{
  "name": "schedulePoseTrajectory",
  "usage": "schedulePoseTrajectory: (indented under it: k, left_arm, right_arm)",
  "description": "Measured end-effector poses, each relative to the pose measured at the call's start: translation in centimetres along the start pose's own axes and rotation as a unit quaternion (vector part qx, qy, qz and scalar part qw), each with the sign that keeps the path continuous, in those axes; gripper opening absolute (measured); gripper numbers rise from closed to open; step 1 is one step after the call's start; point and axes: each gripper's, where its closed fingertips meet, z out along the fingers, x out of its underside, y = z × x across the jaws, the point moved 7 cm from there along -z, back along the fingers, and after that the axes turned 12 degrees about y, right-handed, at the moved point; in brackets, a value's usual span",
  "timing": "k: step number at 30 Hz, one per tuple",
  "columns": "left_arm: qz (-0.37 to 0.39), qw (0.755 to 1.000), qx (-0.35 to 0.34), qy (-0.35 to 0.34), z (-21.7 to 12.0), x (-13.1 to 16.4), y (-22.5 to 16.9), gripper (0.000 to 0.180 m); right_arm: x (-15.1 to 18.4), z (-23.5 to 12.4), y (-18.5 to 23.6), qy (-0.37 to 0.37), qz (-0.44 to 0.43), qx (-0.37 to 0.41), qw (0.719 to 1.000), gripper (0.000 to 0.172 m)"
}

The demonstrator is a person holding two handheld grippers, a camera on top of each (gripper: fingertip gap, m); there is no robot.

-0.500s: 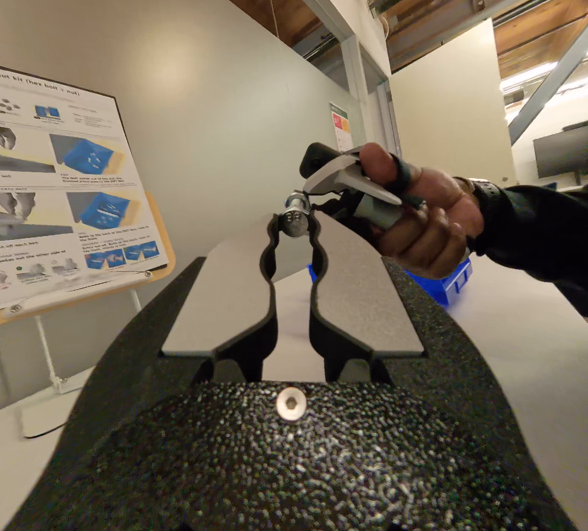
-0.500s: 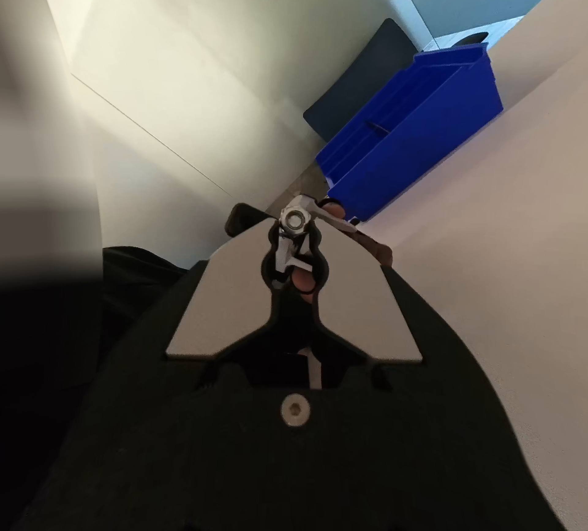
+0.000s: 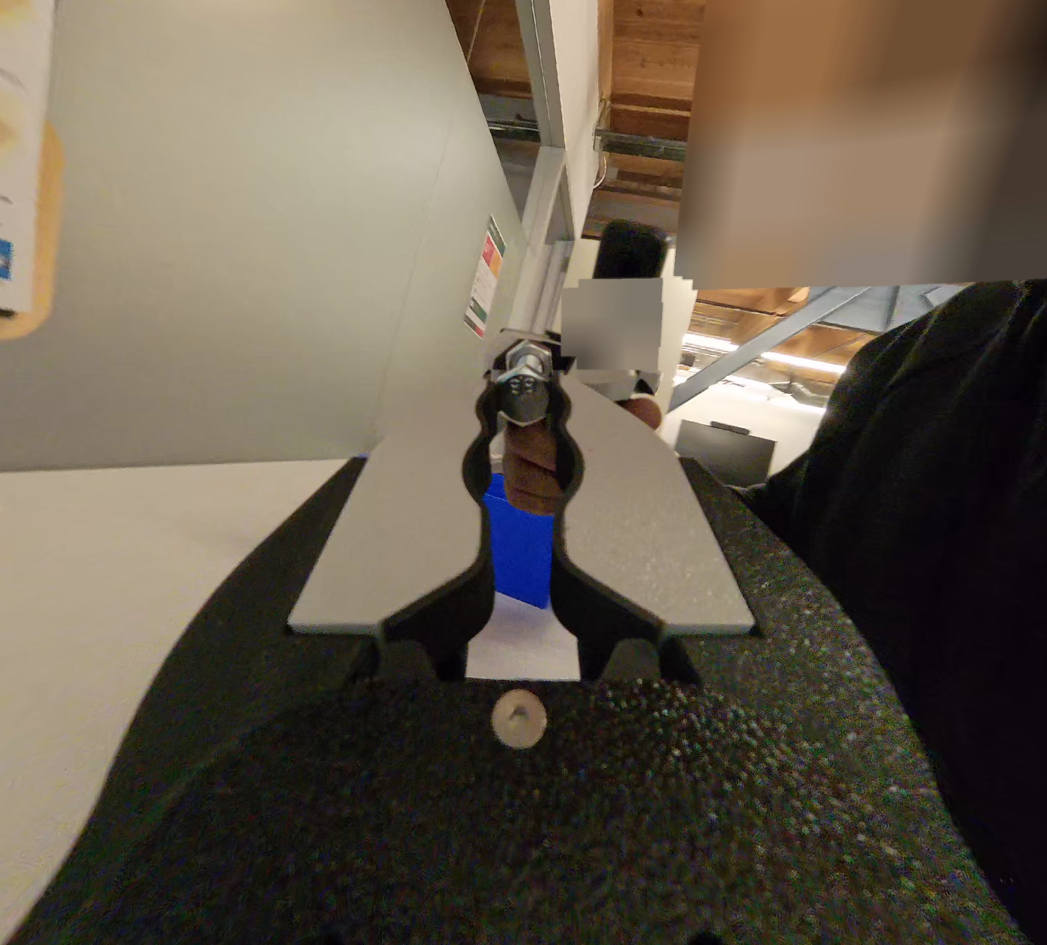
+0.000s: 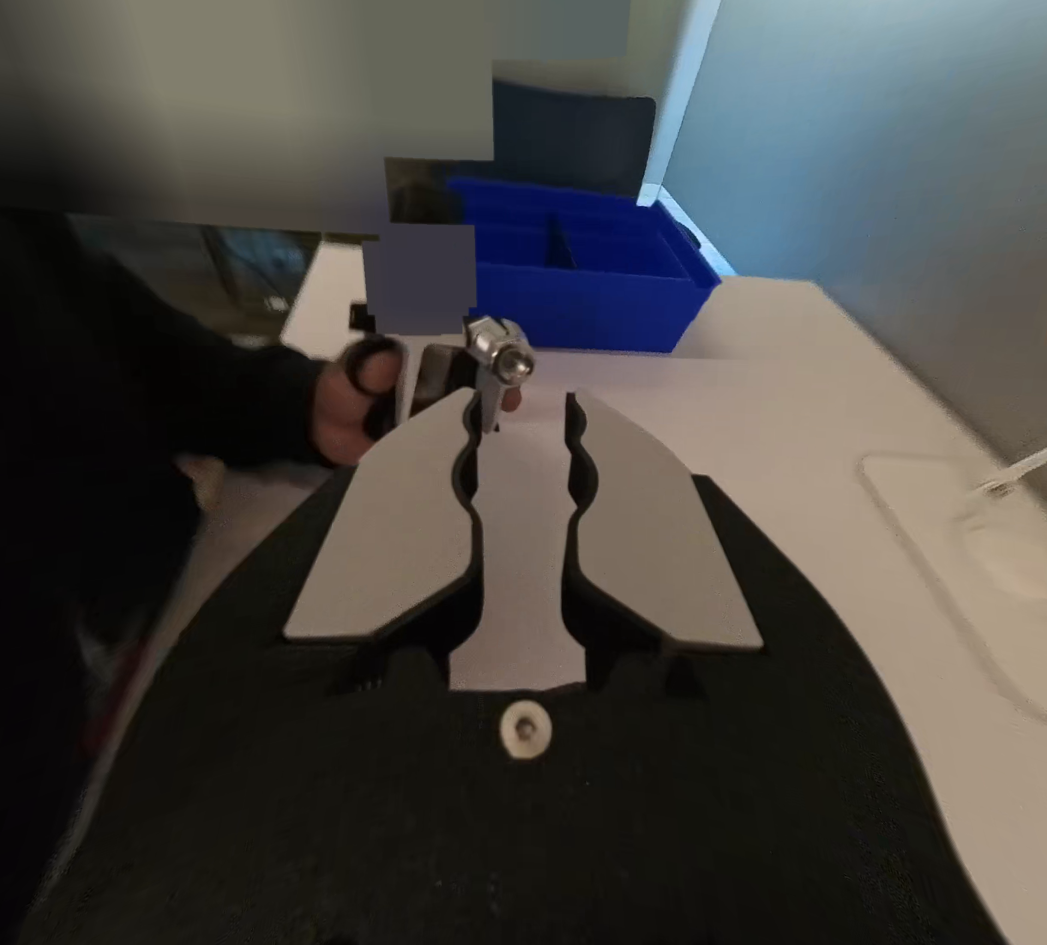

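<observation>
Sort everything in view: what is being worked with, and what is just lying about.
Worked with: left claw, shut on the hex bolt; nut on its thread; right claw, open beside it.
Lying about: blue bin; wooden clipboard; dark monitor.

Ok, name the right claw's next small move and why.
Probably nudge the right claw up and left until its open, bare jaws bracket the nut: it sits on the bolt pinched in the left claw, just off the gap's upper left.
</observation>
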Motion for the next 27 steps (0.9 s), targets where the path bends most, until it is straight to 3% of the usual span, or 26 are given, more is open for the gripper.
schedulePoseTrajectory:
  k: [5, 14, 17, 19, 21, 23, 25, 27]
  left_arm:
    - [-0.064, 0.997, 0.038, 0.031, 0.2, 0.7, 0.3, 0.017]
    - [-0.093, 0.990, 0.060, 0.089, 0.8, 1.6, 0.2, 0.017]
    - [-0.072, 0.989, 0.056, 0.116, 0.8, 1.9, 0.4, 0.017]
    - [-0.025, 0.988, 0.053, 0.140, 0.8, 2.0, 0.2, 0.017]
    - [0.039, 0.986, 0.051, 0.156, 0.7, 1.8, -0.1, 0.017]
    - [0.091, 0.982, 0.048, 0.161, 0.6, 1.4, -0.4, 0.017]
    - [0.096, 0.982, 0.038, 0.158, 0.8, 1.1, -0.3, 0.017]
    - [0.052, 0.988, 0.034, 0.141, 0.9, 1.0, 0.2, 0.017]
  right_arm:
    - [0.1, 0.0, 0.7, 0.023, -0.143, 0.027, 0.989, 0.025]
    - [1.1, 0.5, 1.1, 0.059, -0.176, 0.005, 0.983, 0.018]
    - [1.6, 0.6, 0.8, 0.082, -0.108, -0.031, 0.990, 0.018]
    - [1.9, 0.6, 0.5, 0.089, 0.005, -0.087, 0.992, 0.018]
    - [2.2, 0.7, 0.0, 0.081, 0.169, -0.162, 0.969, 0.018]
    - [2.8, 1.0, -0.3, 0.059, 0.295, -0.223, 0.927, 0.018]
    - [3.1, 0.9, -0.7, 0.026, 0.329, -0.231, 0.915, 0.018]
    - [3.1, 0.6, -0.8, 0.008, 0.280, -0.204, 0.938, 0.024]
